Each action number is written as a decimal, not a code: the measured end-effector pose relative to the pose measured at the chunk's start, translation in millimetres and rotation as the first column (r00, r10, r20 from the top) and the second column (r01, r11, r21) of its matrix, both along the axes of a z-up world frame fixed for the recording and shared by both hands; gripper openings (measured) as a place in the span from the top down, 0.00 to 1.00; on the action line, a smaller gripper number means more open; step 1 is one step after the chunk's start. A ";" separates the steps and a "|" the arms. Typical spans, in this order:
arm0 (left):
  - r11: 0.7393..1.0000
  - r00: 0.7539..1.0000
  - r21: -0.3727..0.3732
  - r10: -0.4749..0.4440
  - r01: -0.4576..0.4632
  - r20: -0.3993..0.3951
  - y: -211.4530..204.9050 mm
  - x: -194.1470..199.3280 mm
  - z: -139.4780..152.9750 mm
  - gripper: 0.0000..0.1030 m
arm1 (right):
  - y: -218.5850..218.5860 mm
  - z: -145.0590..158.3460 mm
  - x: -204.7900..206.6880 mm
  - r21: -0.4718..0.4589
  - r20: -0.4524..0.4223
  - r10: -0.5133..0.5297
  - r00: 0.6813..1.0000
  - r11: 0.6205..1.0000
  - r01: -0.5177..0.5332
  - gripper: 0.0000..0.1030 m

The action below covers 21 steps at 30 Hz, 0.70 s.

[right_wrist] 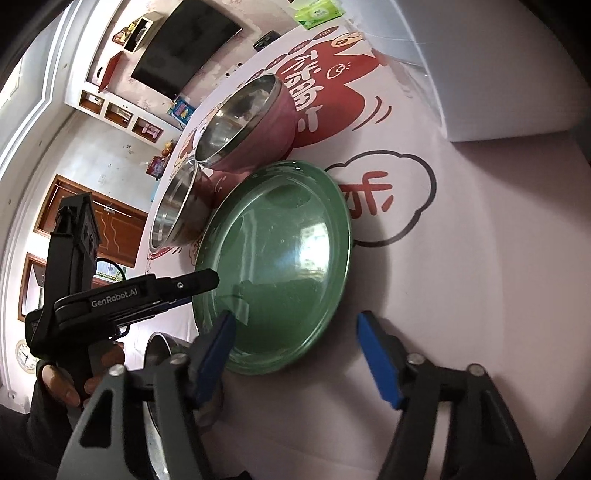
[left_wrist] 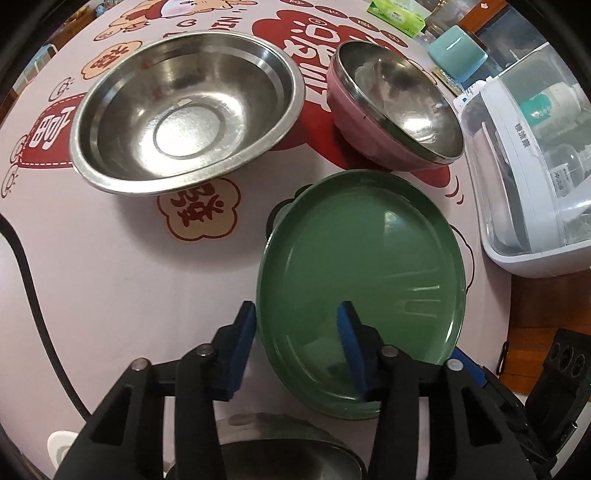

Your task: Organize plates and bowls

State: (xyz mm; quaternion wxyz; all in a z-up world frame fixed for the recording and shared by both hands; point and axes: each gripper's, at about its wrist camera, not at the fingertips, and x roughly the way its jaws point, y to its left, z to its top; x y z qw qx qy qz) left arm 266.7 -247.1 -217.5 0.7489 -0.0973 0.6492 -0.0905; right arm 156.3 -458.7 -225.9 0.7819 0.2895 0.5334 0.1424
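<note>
A green plate lies on the pink table cover, also in the right wrist view. My left gripper is open, its jaws straddling the plate's near-left rim, one finger outside and one over the plate. My right gripper is open, straddling the plate's near edge from the other side. A large steel bowl stands far left and a pink steel-lined bowl far right; both also show in the right wrist view. Another steel bowl lies under the left gripper.
A white plastic box with bottles stands at the table's right edge. A tissue pack and a teal container sit at the far side. A black cable runs along the left.
</note>
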 end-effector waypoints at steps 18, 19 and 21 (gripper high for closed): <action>0.999 1.000 0.039 -0.012 0.012 0.004 -2.6 4.1 -6.7 0.71 | -10.9 -10.8 2.4 -0.013 -0.026 -0.020 0.999 1.000 0.020 0.88; 0.999 1.000 0.045 -0.015 0.015 0.005 -4.8 3.8 -6.3 0.71 | -10.6 -10.4 2.2 -0.017 -0.028 -0.019 0.999 1.000 0.019 0.88; 0.998 1.000 0.054 -0.022 0.021 0.007 -7.8 3.4 -5.9 0.71 | -10.0 -9.7 1.2 -0.024 -0.031 -0.020 0.999 1.000 0.019 0.88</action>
